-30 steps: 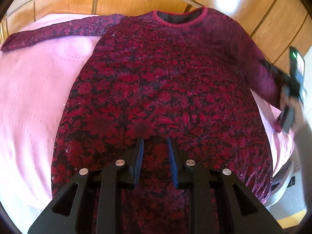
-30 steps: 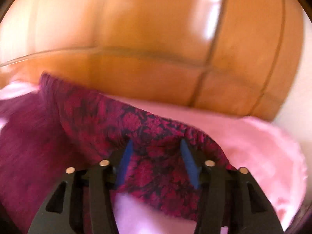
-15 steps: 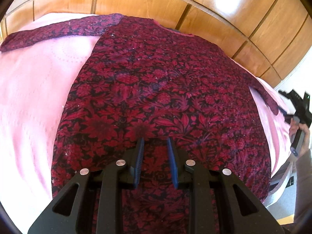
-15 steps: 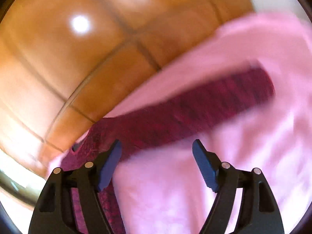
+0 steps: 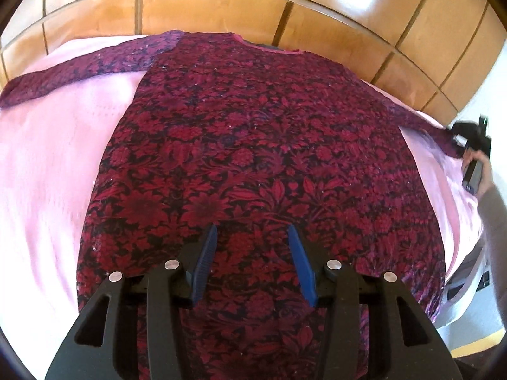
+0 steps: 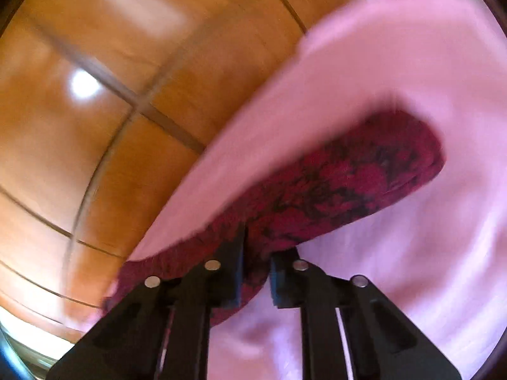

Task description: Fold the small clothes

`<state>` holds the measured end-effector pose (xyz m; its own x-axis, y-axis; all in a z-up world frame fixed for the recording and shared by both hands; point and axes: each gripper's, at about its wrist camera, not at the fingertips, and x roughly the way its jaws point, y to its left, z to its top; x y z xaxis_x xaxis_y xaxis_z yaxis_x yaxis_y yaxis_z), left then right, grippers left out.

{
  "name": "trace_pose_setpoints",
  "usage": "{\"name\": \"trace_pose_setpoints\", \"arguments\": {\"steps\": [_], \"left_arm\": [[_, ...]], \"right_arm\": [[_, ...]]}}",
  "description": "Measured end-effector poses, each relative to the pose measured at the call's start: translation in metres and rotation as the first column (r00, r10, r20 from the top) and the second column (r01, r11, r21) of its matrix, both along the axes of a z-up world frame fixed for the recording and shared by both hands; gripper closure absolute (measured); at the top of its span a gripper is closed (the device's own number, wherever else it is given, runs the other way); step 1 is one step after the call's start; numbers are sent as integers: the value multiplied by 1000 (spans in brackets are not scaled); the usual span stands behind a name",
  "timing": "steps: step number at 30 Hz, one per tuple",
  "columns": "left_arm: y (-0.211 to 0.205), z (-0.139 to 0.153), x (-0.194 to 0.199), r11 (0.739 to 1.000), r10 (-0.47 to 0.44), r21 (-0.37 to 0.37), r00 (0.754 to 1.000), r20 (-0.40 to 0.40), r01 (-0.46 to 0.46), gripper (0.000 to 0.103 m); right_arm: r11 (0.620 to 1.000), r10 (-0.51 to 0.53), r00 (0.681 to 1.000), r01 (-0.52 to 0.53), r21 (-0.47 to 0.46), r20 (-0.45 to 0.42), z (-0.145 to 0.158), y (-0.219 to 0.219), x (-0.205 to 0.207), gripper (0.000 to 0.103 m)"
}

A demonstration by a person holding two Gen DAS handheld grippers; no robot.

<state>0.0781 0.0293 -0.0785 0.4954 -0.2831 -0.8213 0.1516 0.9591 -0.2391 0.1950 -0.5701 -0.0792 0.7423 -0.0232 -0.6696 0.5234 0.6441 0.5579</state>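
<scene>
Right sleeve grab

My right gripper (image 6: 256,255) just closed, looks pinched on the sleeve (image 6: 348,183); cuff beyond it; left gripper (image 5: 252,253) half-open, empty.

The supporting surface is a bed (image 5: 47,145) covered by a pink quilted spread (image 6: 427,253). A dark red floral dress (image 5: 253,158) lies flat on the spread, neckline toward the wooden headboard (image 5: 206,9). One sleeve (image 5: 79,72) extends flat toward the left edge. The other sleeve (image 6: 348,183) reaches the right edge of the bed.
</scene>
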Motion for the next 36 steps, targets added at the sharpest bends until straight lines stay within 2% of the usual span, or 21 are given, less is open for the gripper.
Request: {"name": "trace_pose_setpoints", "arguments": {"steps": [1, 2, 4, 5, 6, 7, 9, 11, 12, 14, 16, 17, 18, 22, 24, 25, 27, 29, 32, 34, 36], "left_arm": [[-1, -1, 0, 1000, -3, -2, 1000, -4, 3, 57], [0, -1, 1, 1000, -5, -1, 1000, -4, 5, 57], [0, -2, 0, 1000, -7, 7, 1000, -3, 7, 57], [2, -2, -1, 1000, -5, 9, 1000, -1, 5, 57], [4, -1, -1, 1000, -2, 9, 1000, 1, 2, 57], [7, 1, -2, 1000, 4, 9, 1000, 7, -4, 57], [19, 5, -6, 999, 33, 10, 999, 21, -33, 57], [35, 12, -11, 997, 74, 11, 996, 41, -75, 57], [42, 14, -13, 995, 95, 19, 994, 52, -96, 57], [61, 17, -16, 989, 145, 31, 987, 63, -147, 57], [80, 16, -20, 980, 195, 38, 979, 65, -198, 49], [86, 16, -23, 974, 218, 44, 974, 67, -221, 41], [94, 15, -26, 971, 234, 44, 970, 67, -237, 40], [110, 0, -36, 969, 243, 36, 970, 9, -243, 40], [111, -10, -43, 975, 220, -15, 975, -28, -220, 44], [109, -12, -46, 977, 211, -28, 977, -29, -212, 49], [102, -16, -51, 983, 179, -36, 984, -17, -180, 78], [94, -12, -55, 986, 163, -31, 987, 8, -163, 85], [91, -1, -62, 988, 141, -74, 989, 33, -138, 87], [85, 0, -69, 992, 115, -49, 992, 45, -113, 87], [82, -8, -73, 994, 105, -28, 994, 17, -105, 87]], "right_arm": [[992, -10, 999, 5, -130, -40, 11, 2, 6, 93], [978, -15, 996, -3, -207, -87, 11, 7, 13, 93], [957, 4, 976, -67, -283, -216, -3, 9, 33, 93], [954, 11, 969, -84, -289, -246, -7, 10, 39, 92], [954, 18, 965, -94, -284, -260, -11, 11, 41, 87], [960, 21, 968, -90, -266, -250, -14, 11, 39, 84], [970, 29, 974, -82, -231, -227, -16, 17, 28, 59], [972, 56, 978, -100, -213, -203, -11, 31, 11, 51], [971, 78, 978, -118, -210, -192, -8, 40, 10, 51], [966, 192, 970, -213, -148, -146, -4, 64, -13, 51], [927, 361, 925, -370, -58, -116, -8, 101, -31, 51], [903, 424, 900, -428, -20, -102, -11, 118, -41, 51], [864, 504, 859, -502, 41, -86, -17, 142, -55, 52], [735, 665, 746, -645, 210, -32, -38, 203, -102, 55], [686, 712, 701, -683, 251, -39, -47, 229, -125, 57], [678, 723, 689, -694, 242, -50, -49, 237, -130, 58], [671, 737, 671, -712, 207, -84, -51, 249, -142, 79], [679, 734, 666, -720, 145, -129, -44, 252, -148, 87], [659, 740, 654, -752, -23, -159, -9, 260, -151, 89], [631, 745, 642, -766, -119, -183, 10, 262, -156, 89], [613, 738, 630, -776, -152, -243, 8, 261, -160, 89]]}}
